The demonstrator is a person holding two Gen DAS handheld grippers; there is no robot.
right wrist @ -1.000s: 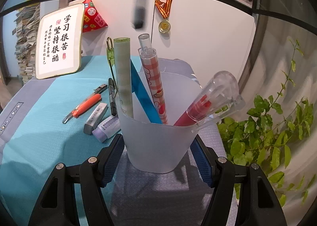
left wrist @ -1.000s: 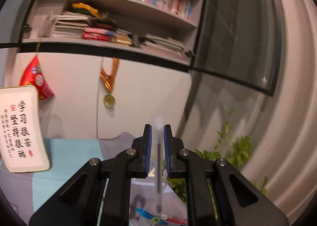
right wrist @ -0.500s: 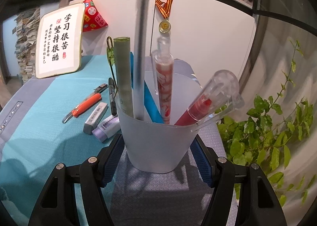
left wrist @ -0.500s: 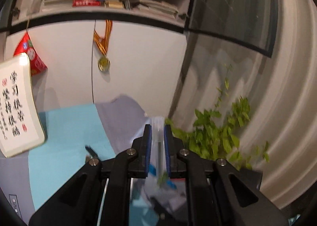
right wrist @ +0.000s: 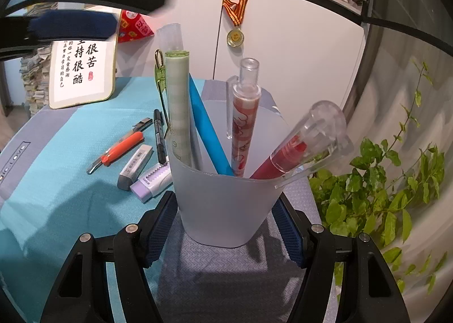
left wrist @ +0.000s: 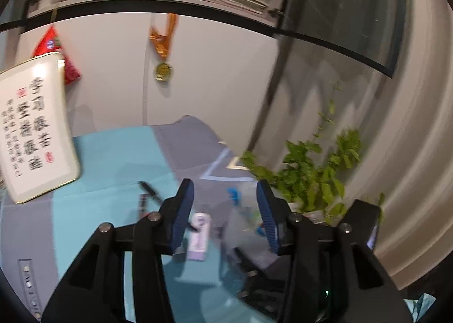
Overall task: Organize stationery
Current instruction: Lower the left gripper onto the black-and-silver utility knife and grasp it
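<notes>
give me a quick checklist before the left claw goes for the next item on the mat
1. Left claw empty: ok. Its jaws have just been opening and nothing is between them.
2. Clear pen down in the cup: ok, it stands behind the green pen.
3. Cup steadied: ok, right claw is shut on its base.
4. Items left on the mat: ok, orange knife, black marker, grey eraser and purple eraser lie loose.
5. Room left in the cup: ok, a gap in the middle.
6. Left claw clear of the pen tops: cannot tell.
</notes>
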